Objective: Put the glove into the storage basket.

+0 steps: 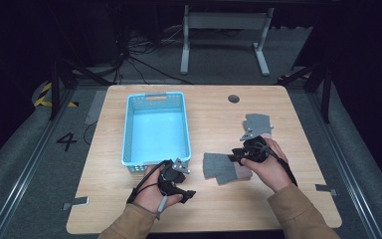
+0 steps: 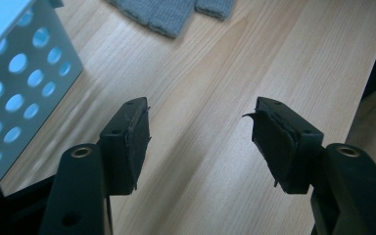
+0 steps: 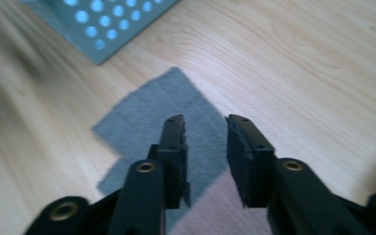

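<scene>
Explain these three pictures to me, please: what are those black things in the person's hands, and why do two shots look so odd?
No robot here: a person at a wooden table holds a hand-held clamp in each hand, the left gripper and the right gripper. The wide picture comes from a camera fixed above the table. The two odd ones come from small cameras riding on each gripper, looking along its two black jaws. On the table stand a light blue basket with holes in its walls, and two grey cloth pieces: one near the middle, one farther back. The left jaws stand wide apart over bare wood. The right jaws are open, narrower, just over the middle cloth. Neither holds anything.
</scene>
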`<state>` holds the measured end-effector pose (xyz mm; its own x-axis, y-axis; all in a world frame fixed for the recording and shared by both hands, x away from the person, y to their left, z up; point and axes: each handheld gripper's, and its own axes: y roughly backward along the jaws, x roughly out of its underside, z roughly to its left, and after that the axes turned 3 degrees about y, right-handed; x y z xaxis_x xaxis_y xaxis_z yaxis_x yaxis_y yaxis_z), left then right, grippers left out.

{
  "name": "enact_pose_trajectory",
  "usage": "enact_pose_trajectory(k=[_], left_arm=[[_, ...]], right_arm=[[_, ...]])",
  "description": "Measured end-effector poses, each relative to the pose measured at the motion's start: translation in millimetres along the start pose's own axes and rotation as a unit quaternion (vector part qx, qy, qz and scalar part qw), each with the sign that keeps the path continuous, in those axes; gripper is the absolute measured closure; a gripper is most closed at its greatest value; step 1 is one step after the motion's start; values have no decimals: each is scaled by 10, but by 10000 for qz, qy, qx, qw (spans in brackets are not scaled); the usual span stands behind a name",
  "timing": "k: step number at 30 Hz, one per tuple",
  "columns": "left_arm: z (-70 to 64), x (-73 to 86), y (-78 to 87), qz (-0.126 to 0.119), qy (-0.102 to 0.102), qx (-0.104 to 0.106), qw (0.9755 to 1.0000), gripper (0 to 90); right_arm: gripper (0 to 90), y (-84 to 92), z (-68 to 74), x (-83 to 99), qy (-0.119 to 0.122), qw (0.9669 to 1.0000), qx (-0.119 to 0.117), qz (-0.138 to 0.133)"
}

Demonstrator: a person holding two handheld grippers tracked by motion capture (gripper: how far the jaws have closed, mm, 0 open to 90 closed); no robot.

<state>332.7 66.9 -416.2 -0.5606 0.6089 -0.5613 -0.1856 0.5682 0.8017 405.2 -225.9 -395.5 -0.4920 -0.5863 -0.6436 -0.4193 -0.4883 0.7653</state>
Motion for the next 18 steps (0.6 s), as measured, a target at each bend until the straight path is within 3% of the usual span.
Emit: enact_pose_trajectory(k=[6, 8, 12, 18], left_arm=[[26, 36, 39, -22, 57, -49, 10000, 397], [36, 55, 52, -11, 65, -68, 10000, 397], [59, 115, 78, -7, 153, -110, 9998, 396], [79, 168, 128, -42, 238, -173, 9996, 396]], right_arm=[[874, 3, -230, -64, -17, 9995, 163, 281], [892, -8, -301, -86, 101, 9991, 260, 325], [898, -90, -481, -117, 67, 9984, 422, 377], [900, -264, -681, -112, -29, 9959, 586, 685]])
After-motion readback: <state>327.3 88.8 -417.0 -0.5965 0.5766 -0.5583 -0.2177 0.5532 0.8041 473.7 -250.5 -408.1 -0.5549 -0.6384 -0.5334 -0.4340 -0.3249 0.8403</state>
